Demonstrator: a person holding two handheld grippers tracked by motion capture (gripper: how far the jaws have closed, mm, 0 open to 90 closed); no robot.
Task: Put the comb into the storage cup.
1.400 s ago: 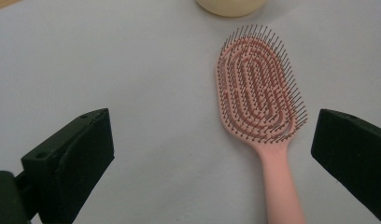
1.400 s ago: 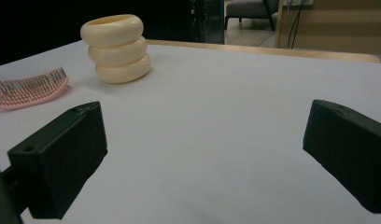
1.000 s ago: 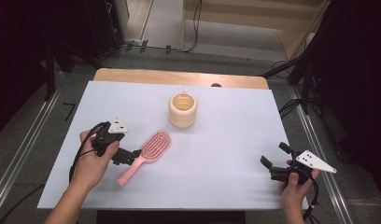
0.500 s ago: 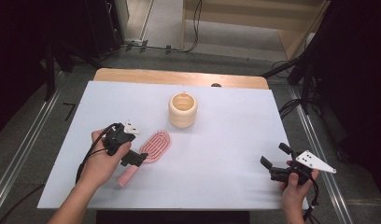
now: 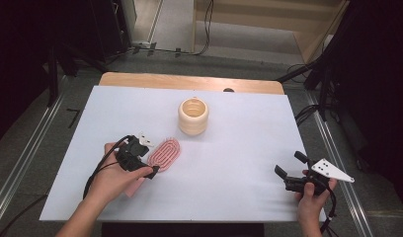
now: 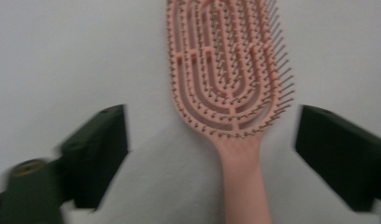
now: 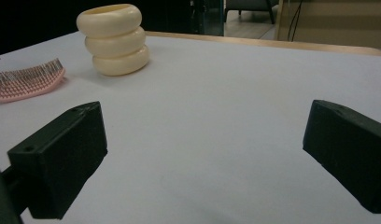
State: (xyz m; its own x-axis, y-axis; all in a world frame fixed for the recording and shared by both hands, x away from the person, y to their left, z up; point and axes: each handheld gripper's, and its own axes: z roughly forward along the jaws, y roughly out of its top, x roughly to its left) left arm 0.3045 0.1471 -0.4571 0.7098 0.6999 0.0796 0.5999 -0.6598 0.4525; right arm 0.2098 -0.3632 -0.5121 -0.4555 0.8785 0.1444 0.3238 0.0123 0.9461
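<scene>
While the grasp is not yet made, we list the work as early: the approach to the hairbrush (image 5: 165,154) looks done, and closing on it, lifting it and carrying it wherever it is meant to go all remain, by our judgement. Item one, pink hairbrush (image 6: 230,79), lying flat on the white table (image 5: 239,148) with bristles up, its head toward the cream ribbed cup (image 5: 193,116) and its handle toward the person's side; brush and cup are near each other but apart. Item two, left gripper (image 5: 149,170), held low over the handle, pointing down at the table. Seen from the left gripper view, its two black jaws stand on either side of the brush where head narrows into handle, one well clear to the left, one just off the bristle edge to the right; we see table between each jaw and the brush, so nothing is held. These jaws have just been closing and stand part-way in, with the handle between them. Item three, right gripper (image 5: 288,175), resting at the table's near right corner, well apart from brush and cup, jaws spread wide and empty (image 7: 202,154). Item four, cup (image 7: 116,39), upright and untouched.
</scene>
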